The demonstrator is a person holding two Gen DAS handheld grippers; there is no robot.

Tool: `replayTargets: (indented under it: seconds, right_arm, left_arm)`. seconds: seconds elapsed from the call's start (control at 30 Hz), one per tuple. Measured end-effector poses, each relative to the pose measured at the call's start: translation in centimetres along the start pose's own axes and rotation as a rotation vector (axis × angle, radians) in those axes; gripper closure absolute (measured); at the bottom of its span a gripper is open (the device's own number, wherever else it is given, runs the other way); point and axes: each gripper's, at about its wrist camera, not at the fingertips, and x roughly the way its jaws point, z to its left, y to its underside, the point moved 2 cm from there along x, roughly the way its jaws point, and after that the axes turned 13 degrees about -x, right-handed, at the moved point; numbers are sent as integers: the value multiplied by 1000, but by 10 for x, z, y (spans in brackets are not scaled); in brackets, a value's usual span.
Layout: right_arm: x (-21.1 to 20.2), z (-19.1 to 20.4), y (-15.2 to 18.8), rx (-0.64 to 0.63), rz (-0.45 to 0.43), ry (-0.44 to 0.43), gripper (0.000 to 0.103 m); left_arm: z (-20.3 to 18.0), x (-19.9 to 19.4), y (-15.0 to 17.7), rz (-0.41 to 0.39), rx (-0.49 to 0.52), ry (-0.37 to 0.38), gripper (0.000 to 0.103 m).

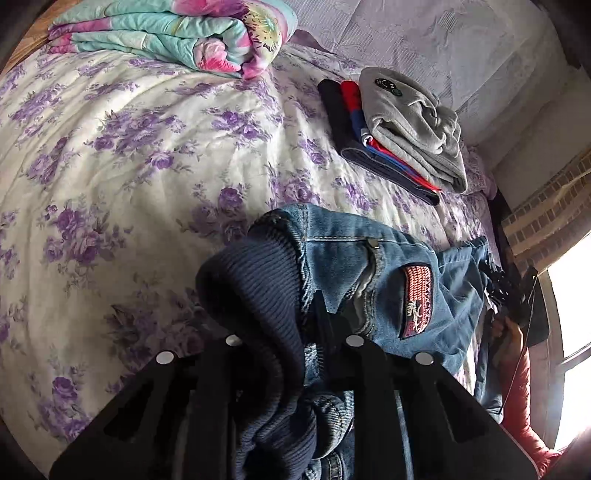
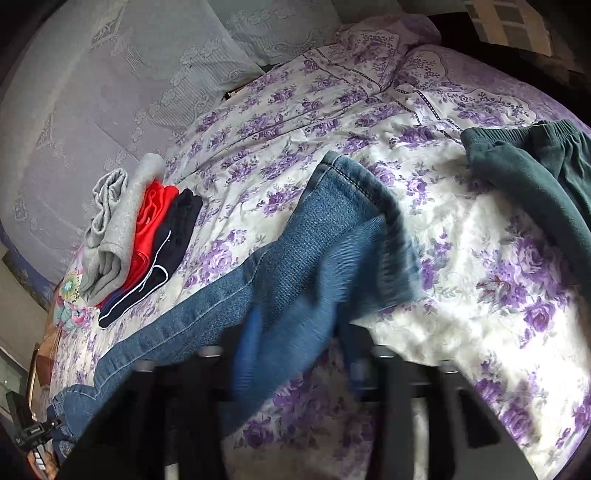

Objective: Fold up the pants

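Found the left gripper [image 1: 291, 332] nearest its own camera, jaws drawn right together on the jeans [image 1: 388, 266], pinching the bunched navy ribbed waistband [image 1: 251, 280] with denim folds hanging between and below the fingers. Saw a red-and-white embroidered patch [image 1: 415, 295] just beyond that grip, beside a pocket opening.

Spotted a red quilted sleeve [image 1: 524, 398] at the right edge of the left view, next to a bright window [image 1: 569, 332].

Found the right gripper [image 2: 295, 369] at the other end of the same garment, jaws set fairly narrow with a trouser leg running up between them. Could not tell through the blur whether the pads pressed on the cloth. Noted both hems lying flat just ahead of that gripper, one leg partly over the other.

Saw the whole garment stretched across a white bedspread [image 1: 129, 166] printed with purple roses.

Farther on, noted a stack of folded clothes [image 1: 399, 147] resting on the bedspread near the jeans but apart from them: grey on top, then red and blue, then navy. Saw a dark green garment [image 2: 535, 173] lying loose to the right in the right view, well apart from the hems.

Farthest off, made out a folded turquoise-and-pink quilt [image 1: 166, 33] and a pale lavender padded headboard [image 2: 92, 92].
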Motion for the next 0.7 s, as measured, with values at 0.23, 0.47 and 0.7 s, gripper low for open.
replayTargets:
  seconds: [0.23, 0.47, 0.7]
  right_arm:
    - [-68, 5, -1, 19, -202, -98, 87]
    - [-8, -19, 21, 75, 67, -58, 85]
    - [-60, -4, 20, -3, -61, 94, 61]
  left_arm:
    - [-20, -45, -31, -201, -31, 63, 89]
    - [24, 13, -56, -54, -247, -47, 82]
    - [30, -19, -44, -101, -246, 29, 74]
